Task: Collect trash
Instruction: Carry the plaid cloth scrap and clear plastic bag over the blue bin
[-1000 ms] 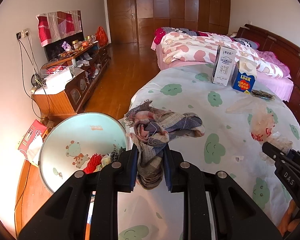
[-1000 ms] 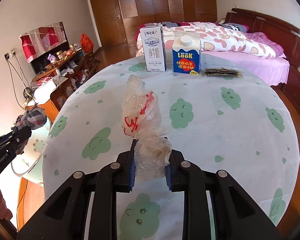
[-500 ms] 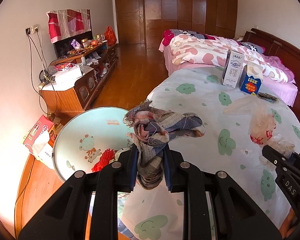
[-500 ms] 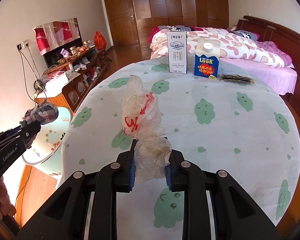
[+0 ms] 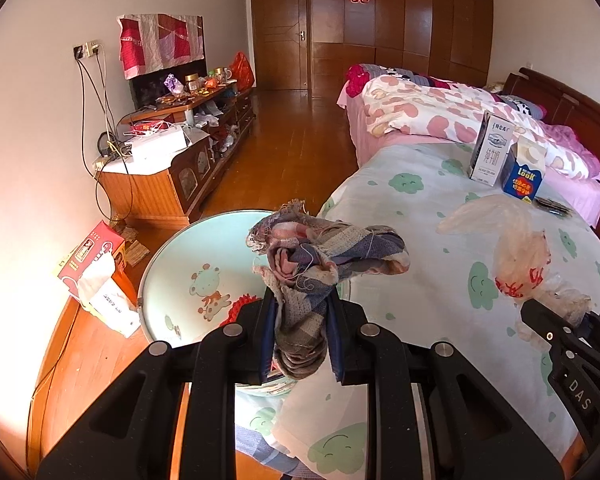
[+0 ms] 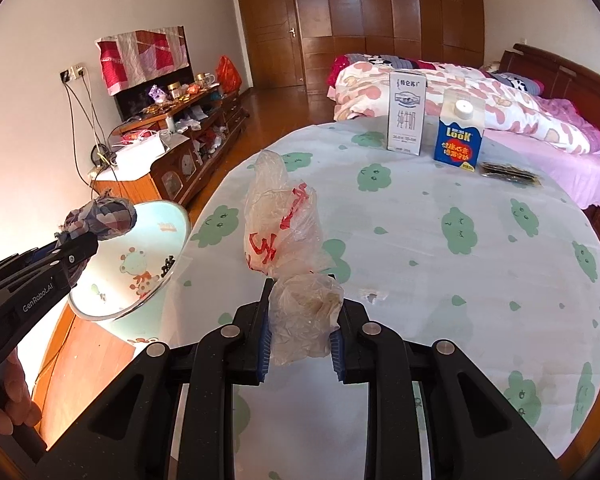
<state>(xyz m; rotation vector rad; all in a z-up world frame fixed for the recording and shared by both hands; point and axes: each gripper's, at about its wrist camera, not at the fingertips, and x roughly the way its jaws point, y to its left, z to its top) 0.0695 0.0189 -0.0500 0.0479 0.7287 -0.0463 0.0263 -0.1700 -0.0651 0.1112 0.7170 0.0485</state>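
Note:
My left gripper [image 5: 301, 336] is shut on a crumpled checked cloth rag [image 5: 324, 256] and holds it over the edge between the table and a pale blue enamel basin [image 5: 188, 256]. The rag [image 6: 100, 218] and basin [image 6: 148, 248] also show in the right wrist view. My right gripper [image 6: 300, 338] is shut on a clear crumpled plastic bag [image 6: 304, 312] just above the table. A second plastic bag with red print [image 6: 284, 228] stands right in front of it, and it also shows in the left wrist view [image 5: 520, 256].
The round table [image 6: 440, 264] has a cloth with green clouds. A white milk carton [image 6: 406, 112], a blue LOOK carton [image 6: 458, 140] and a dark flat packet [image 6: 508, 170] stand at its far side. A bed [image 6: 500, 100], a wooden cabinet [image 5: 172, 168] and a red box [image 5: 92, 256] surround it.
Both grippers have drawn back and left with their loads. The basin now lies further ahead under the rag, and the cartons look further off.

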